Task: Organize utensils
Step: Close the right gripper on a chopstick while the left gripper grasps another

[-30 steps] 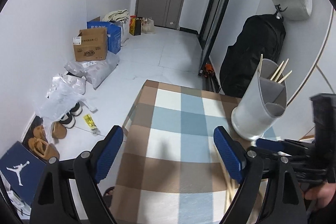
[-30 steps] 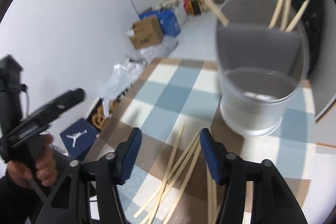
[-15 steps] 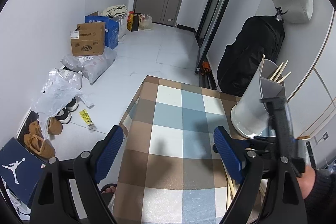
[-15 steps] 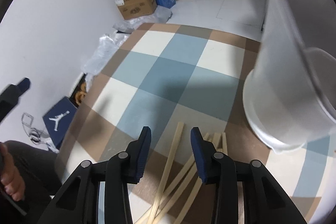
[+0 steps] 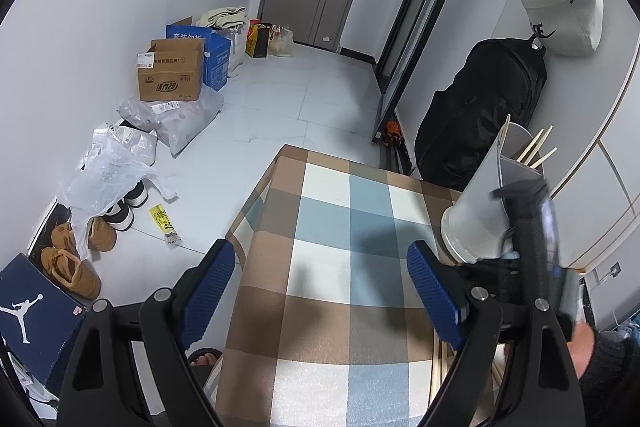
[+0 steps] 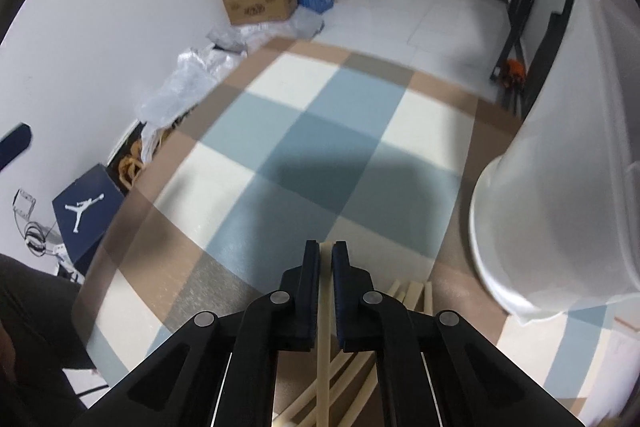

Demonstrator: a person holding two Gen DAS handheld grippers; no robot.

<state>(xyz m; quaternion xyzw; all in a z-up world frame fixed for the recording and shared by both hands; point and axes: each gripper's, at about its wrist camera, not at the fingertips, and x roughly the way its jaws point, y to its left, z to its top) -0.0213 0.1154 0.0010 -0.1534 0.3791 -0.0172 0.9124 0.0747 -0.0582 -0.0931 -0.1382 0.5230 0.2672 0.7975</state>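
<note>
Lying on the checked blue, white and brown tablecloth, a loose heap of pale wooden chopsticks sits just beside the foot of the tall translucent white plastic utensil holder, and one pale chopstick from that heap is pinched between the blue pads of the right gripper, whose jaws have just been closing and now press on its sides. The holder stands on the cloth near the table's far right corner; in the left wrist view its grey divider shows, with a few chopstick ends rising from one compartment and a single one leaning at the rim of another. The right wrist view shows only the holder's cloudy outer wall and base, so its contents cannot be read there, yet it alone shows the grip on the chopstick. The left wrist view shows the left gripper with its blue fingers spread wide and nothing between them, above the cloth to the left of the holder, and the dark body of the right tool in front of the holder, with a person's hand below it. Beyond the holder a black bag leans on the wall.
</note>
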